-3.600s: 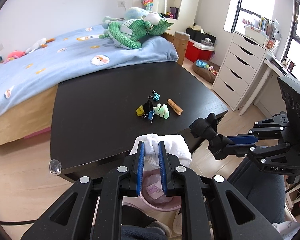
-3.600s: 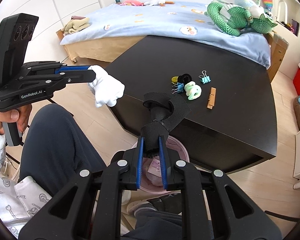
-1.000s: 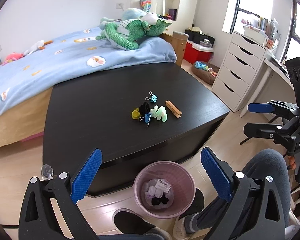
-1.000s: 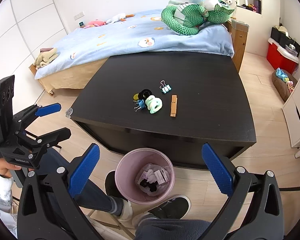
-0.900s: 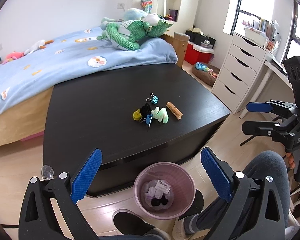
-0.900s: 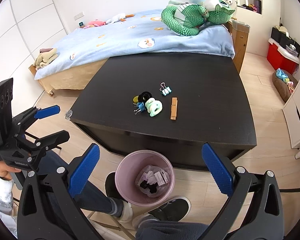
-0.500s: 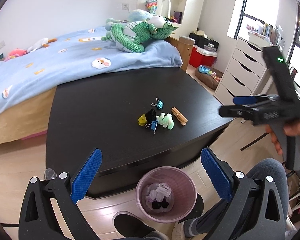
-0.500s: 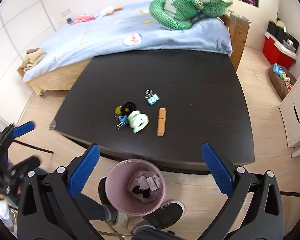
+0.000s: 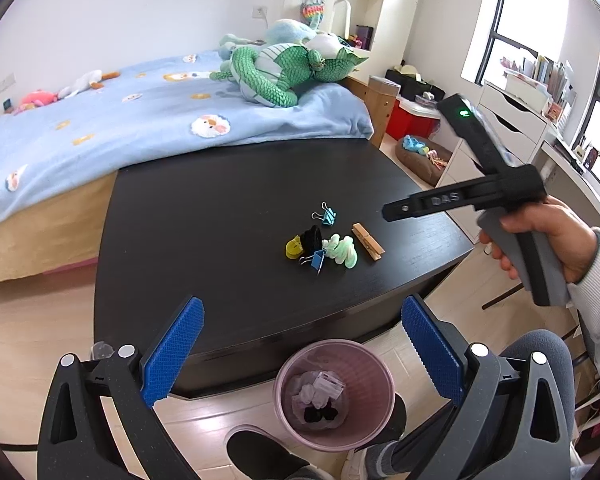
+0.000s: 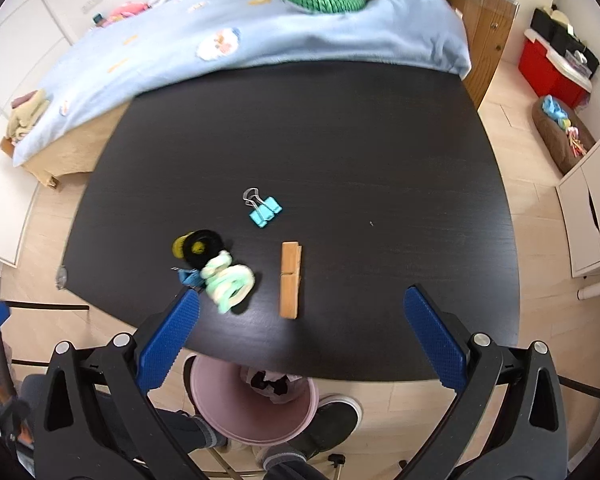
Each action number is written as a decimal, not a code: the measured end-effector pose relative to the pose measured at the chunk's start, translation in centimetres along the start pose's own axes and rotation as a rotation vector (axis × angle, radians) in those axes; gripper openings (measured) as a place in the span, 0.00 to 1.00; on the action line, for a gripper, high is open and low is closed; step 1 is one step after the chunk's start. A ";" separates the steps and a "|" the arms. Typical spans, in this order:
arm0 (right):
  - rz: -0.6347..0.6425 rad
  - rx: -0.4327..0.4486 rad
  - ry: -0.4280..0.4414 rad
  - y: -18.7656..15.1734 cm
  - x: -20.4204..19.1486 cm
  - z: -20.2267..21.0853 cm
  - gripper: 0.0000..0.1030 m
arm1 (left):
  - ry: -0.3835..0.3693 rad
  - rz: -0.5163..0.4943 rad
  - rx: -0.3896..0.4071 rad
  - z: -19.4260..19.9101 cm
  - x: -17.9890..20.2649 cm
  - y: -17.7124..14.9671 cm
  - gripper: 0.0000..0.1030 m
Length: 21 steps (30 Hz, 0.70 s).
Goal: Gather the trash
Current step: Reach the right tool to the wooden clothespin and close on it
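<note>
1. We saw the left gripper with its 2 blue fingers spread wide, holding nothing.
2. The pink bin stood on the floor just below and between them, with white and black trash inside.
3. The right gripper had its fingers spread too, above the black table.
4. A wooden clothespin lay just ahead between them; the mint coil lay by the left fingertip.

The only legible text is the raised lettering "DAS" on the side of the right tongs, seen from the left wrist camera on the black arm held above the desk. Books and cards on the white drawer unit by the window are too small to read.
</note>
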State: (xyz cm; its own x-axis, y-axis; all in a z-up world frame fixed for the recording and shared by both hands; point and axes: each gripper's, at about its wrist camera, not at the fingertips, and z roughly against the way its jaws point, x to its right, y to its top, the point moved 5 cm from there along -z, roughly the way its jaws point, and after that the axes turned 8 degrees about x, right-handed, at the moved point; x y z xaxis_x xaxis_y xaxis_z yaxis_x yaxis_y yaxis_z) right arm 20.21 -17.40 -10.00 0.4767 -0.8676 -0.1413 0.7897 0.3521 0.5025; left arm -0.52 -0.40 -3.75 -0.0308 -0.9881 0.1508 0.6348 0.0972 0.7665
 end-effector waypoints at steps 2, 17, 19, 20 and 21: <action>-0.017 -0.029 0.006 0.2 0.2 -1.1 0.97 | 0.003 0.001 -0.003 -0.1 -0.1 -0.1 0.93; -0.044 -0.130 0.007 -0.4 0.5 -5.5 0.59 | 0.020 0.034 -0.023 -0.7 -1.1 -0.5 0.93; -0.046 -0.133 0.019 -0.5 0.4 -5.8 0.51 | 0.020 0.035 -0.024 -0.8 -1.1 -0.5 0.93; -0.045 -0.134 0.028 -0.5 0.3 -5.8 0.48 | 0.019 0.036 -0.026 -0.9 -1.1 -0.6 0.93; -0.042 -0.135 0.033 -0.6 0.1 -5.8 0.44 | 0.020 0.036 -0.028 -1.0 -1.1 -0.6 0.93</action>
State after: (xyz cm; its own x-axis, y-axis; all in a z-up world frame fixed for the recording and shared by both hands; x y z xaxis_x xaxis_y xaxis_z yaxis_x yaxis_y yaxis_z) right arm 22.07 -15.67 -15.25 0.4527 -0.8714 -0.1889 0.8529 0.3614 0.3769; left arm -0.09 0.46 -4.98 0.0076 -0.9862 0.1655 0.6567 0.1298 0.7429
